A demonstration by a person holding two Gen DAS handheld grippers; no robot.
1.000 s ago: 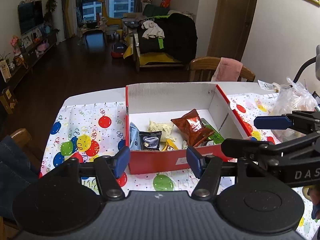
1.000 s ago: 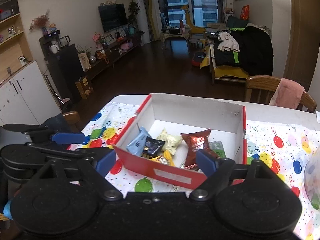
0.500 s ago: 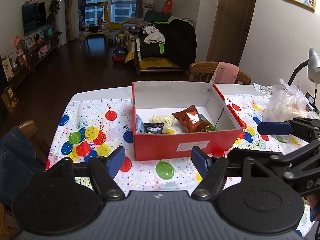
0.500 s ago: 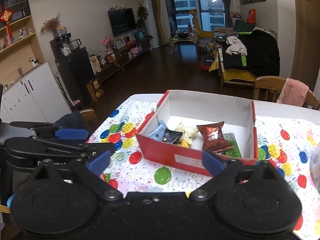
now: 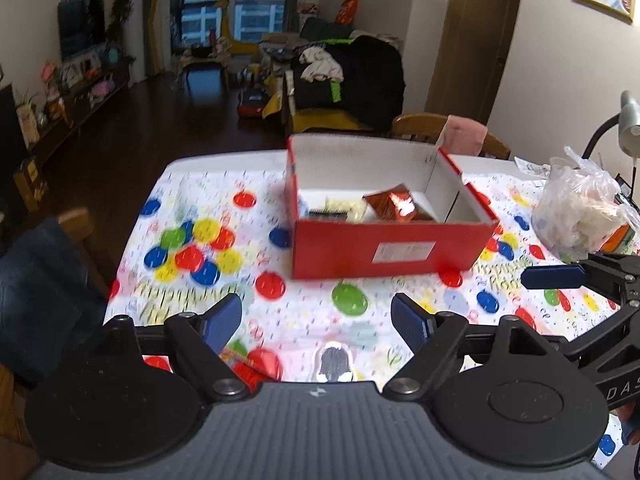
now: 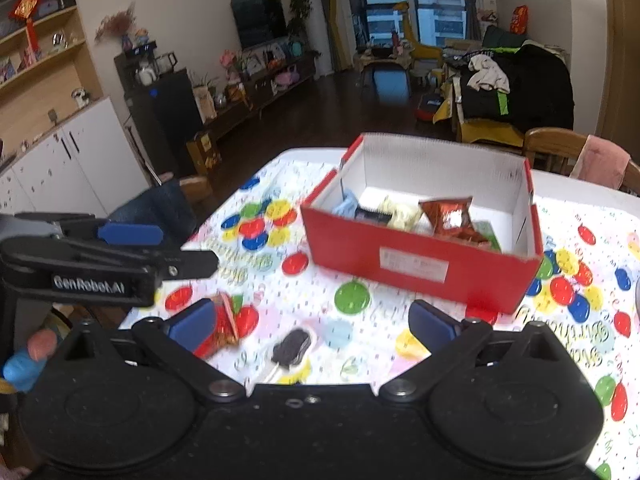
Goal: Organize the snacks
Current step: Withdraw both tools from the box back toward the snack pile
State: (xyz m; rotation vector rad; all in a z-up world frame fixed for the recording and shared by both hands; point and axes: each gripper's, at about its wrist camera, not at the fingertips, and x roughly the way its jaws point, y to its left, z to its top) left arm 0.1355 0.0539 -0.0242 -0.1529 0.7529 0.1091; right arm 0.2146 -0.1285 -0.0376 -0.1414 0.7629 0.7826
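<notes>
balloon tablecloth (image 5: 240, 240): red box (image 5: 392, 248) holding snacks (image 5: 390, 204) (several)

We see a cardboard box (image 5: 384, 248), matt red outside and plain white inside, on a smooth printed tablecloth (image 5: 248, 312). A glossy, crinkled foil packet (image 6: 452, 220) lies inside it. At right sits a clear, wrinkled plastic bag (image 5: 576, 212); behind, varnished wooden chairs (image 5: 424, 128).
</notes>
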